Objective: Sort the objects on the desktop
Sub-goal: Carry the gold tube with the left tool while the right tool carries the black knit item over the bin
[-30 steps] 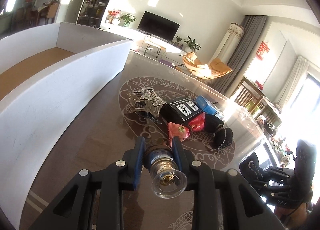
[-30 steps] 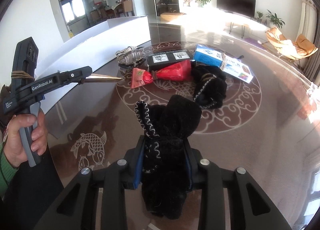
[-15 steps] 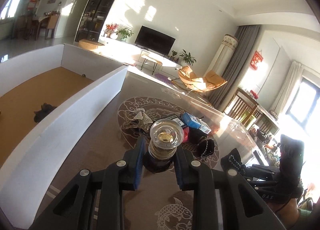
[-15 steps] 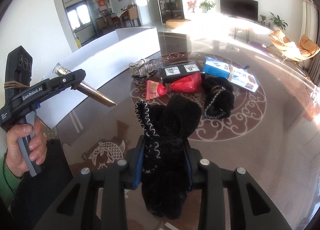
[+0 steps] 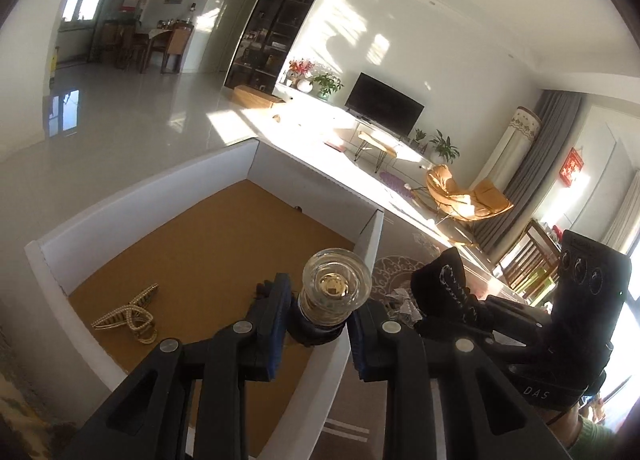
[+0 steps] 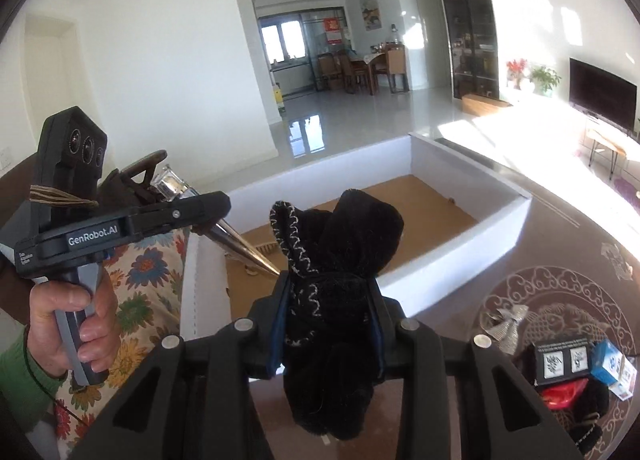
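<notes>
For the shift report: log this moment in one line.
left gripper: shut on glass-capped bottle | right gripper: shut on black glove | white box: ahead

Strong daylight pours in from beyond the television (image 5: pixel 383 109), bleaching the floor (image 5: pixel 288 122) beneath it to glare and dappling the wall above. Nearer, the white box (image 5: pixel 120 208) sits in softer, even light. Everything reads sharp, without motion blur. Straight lines bow heavily, and black vignette fills every corner.

Two grippers: left gripper (image 5: pixel 320 324), right gripper (image 6: pixel 330 324); one white box (image 5: pixel 368 244); one glass-topped bottle (image 5: pixel 335 287); two black gloves, one held (image 6: pixel 332 260); one gold hair clip (image 5: pixel 128 318)
</notes>
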`<act>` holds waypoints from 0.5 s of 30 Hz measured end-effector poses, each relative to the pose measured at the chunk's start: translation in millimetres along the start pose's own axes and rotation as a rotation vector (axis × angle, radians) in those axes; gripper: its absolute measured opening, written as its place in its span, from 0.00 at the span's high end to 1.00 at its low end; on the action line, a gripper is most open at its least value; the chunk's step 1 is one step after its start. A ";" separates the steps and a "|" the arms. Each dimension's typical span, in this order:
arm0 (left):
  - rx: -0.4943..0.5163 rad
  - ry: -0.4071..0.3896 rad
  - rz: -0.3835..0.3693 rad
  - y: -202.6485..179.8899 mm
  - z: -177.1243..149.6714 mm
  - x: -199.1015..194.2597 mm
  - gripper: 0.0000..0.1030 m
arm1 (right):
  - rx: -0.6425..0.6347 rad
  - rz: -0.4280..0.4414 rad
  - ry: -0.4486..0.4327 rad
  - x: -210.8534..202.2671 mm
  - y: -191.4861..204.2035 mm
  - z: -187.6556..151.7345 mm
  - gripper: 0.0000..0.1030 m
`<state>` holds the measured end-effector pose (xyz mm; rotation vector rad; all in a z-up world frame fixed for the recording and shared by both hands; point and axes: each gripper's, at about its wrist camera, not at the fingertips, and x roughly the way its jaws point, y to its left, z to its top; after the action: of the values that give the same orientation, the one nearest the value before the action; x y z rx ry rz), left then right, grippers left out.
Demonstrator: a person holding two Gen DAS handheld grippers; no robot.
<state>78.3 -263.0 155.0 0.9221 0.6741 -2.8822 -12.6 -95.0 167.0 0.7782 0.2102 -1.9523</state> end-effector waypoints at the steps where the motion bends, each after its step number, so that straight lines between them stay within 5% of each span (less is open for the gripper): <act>1: -0.017 0.030 0.019 12.6 3.7 6.8 0.74 | -0.011 0.025 0.032 18.1 9.1 7.0 0.67; 5: -0.032 0.168 0.113 50.4 5.7 40.8 0.74 | -0.056 0.072 0.187 88.8 30.3 12.1 0.67; 12: -0.106 0.347 0.246 91.8 7.3 107.6 0.71 | -0.163 0.030 0.405 166.9 35.5 -5.8 0.63; 15: -0.163 0.397 0.297 104.9 13.6 126.9 0.64 | -0.169 0.020 0.416 174.3 31.1 -7.3 0.26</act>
<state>-15.9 -352.1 52.5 1.4470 0.7090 -2.3694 -37.0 -235.6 62.0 1.0611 0.6058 -1.7101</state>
